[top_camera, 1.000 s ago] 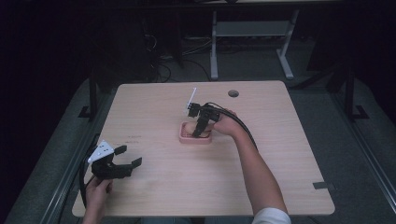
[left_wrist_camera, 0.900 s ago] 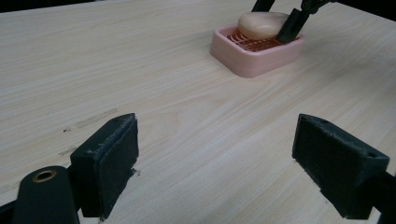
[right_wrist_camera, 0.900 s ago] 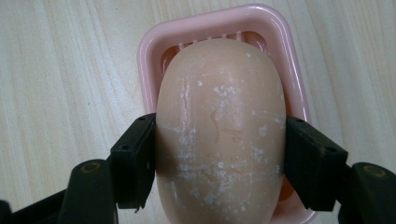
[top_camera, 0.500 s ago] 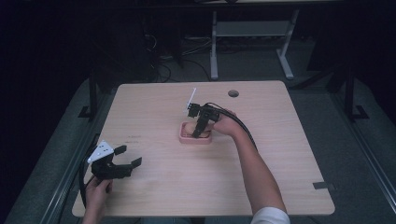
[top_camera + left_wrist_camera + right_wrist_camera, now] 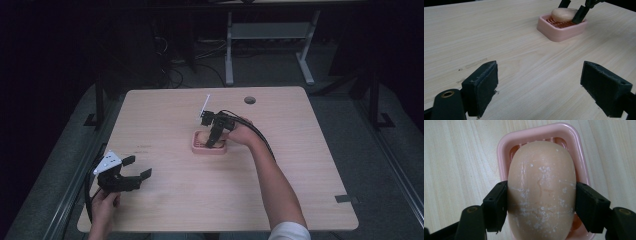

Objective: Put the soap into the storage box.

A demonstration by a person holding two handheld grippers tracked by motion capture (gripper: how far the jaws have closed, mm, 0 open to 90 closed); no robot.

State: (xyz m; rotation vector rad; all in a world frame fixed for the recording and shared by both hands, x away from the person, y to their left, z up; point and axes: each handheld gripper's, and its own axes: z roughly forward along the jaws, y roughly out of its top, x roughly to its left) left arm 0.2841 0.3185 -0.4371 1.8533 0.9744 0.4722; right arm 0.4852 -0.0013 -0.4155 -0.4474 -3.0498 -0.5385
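A pink soap dish [image 5: 199, 148] [image 5: 549, 29] [image 5: 504, 147] sits near the middle of the wooden table [image 5: 300, 165]. A beige oval soap bar [image 5: 541, 190] [image 5: 562, 13] lies over its ribbed floor. My right gripper [image 5: 212, 141] [image 5: 541, 206] points down into the dish, and its black jaws are shut on the soap's two sides. My left gripper [image 5: 134, 175] [image 5: 546, 87] rests open near the table's front left corner with bare wood between its pads.
A round cable hole [image 5: 249, 100] lies at the table's back edge. A white plate [image 5: 205, 105] stands up behind the right gripper. A metal desk frame [image 5: 265, 35] stands on the dark floor behind the table.
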